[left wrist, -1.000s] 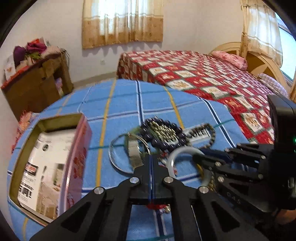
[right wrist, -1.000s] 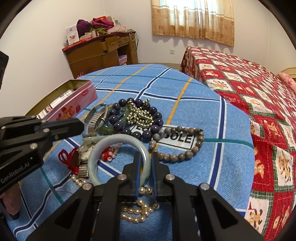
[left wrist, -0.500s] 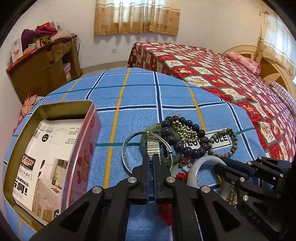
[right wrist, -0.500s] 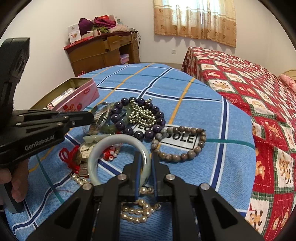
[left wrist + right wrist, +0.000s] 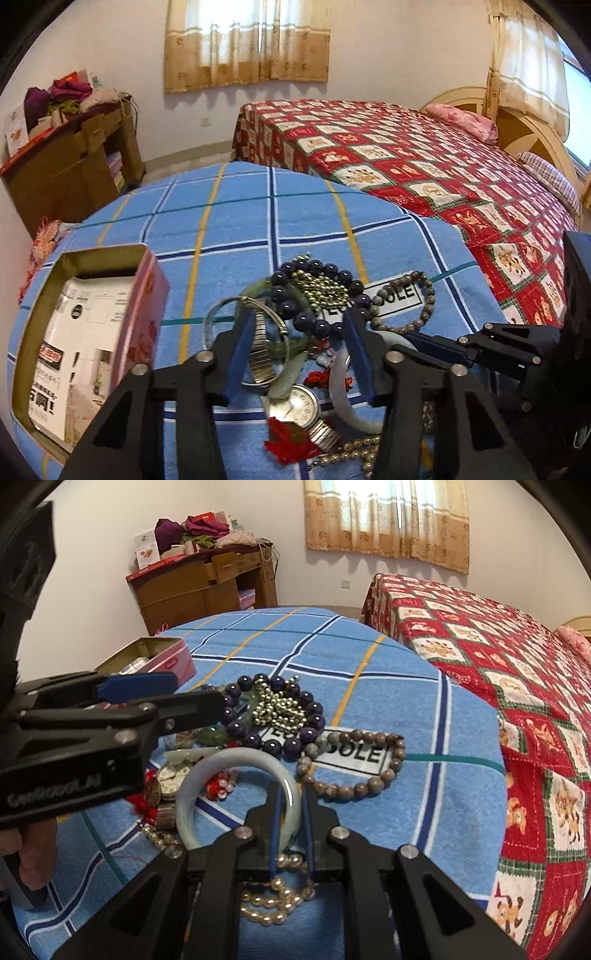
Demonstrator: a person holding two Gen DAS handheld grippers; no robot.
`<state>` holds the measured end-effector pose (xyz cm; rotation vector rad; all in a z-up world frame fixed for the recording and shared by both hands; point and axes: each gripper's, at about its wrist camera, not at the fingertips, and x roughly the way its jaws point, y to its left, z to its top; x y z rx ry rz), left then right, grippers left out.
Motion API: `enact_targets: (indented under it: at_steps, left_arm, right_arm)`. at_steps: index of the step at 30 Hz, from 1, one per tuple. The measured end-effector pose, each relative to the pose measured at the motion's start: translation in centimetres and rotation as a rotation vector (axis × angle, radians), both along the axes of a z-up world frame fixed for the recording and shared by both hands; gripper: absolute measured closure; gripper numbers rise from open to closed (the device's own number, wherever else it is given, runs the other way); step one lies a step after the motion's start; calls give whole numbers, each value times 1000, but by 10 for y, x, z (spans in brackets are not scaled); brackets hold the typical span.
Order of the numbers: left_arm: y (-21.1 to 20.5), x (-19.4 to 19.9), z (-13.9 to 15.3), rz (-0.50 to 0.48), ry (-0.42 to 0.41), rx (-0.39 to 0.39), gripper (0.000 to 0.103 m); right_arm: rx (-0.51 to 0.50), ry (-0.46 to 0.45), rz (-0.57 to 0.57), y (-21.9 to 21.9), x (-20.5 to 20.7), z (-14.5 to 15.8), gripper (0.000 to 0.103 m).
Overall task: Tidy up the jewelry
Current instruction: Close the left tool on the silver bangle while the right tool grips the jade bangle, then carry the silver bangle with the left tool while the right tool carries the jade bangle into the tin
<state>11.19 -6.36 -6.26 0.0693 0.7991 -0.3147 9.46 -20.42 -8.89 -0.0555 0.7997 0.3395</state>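
Observation:
A heap of jewelry lies on the blue checked cloth (image 5: pixel 229 236). My left gripper (image 5: pixel 298 315) hangs over the heap with its jaws opening. A silver watch band (image 5: pixel 260 350) and green jade pieces lie between the pads, untouched. A dark bead bracelet (image 5: pixel 279 295) lies just beyond, and a watch face (image 5: pixel 295 402) just below. My right gripper (image 5: pixel 291 794) is shut on the near side of a pale jade bangle (image 5: pixel 236 757), which rests on the cloth. In the right wrist view the left gripper (image 5: pixel 195 692) comes in from the left, above the heap.
An open pink tin (image 5: pixel 147 314) with printed paper inside stands left of the heap. A brown bead bracelet (image 5: pixel 351 786) circles a cloth label, and a pearl strand (image 5: pixel 266 912) lies under my right gripper. A red quilted bed (image 5: pixel 424 166) is to the right, a wooden cabinet (image 5: pixel 74 170) at far left.
The left gripper's jaws went from shut to apart, and it shifted a little over the heap. The right gripper and the bangle have not moved.

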Motion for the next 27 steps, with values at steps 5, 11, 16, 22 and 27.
enact_targets:
  at_steps: [5, 11, 16, 22, 27]
  left_arm:
    - [-5, 3, -10, -4, 47, 4, 71]
    - [-5, 10, -18, 32, 78, 7, 71]
    - [-4, 12, -20, 32, 84, 1, 91]
    - [3, -1, -16, 21, 92, 23, 98]
    - [12, -17, -3, 16, 59, 2, 98]
  right_arm:
    - [-21, -19, -10, -7, -7, 2, 90]
    - [-22, -24, -4, -7, -7, 2, 90]
    - [-20, -25, -3, -7, -6, 1, 90]
    - [-24, -35, -3, -5, -9, 1, 89]
    - [-17, -56, 3, -3, -13, 8, 89]
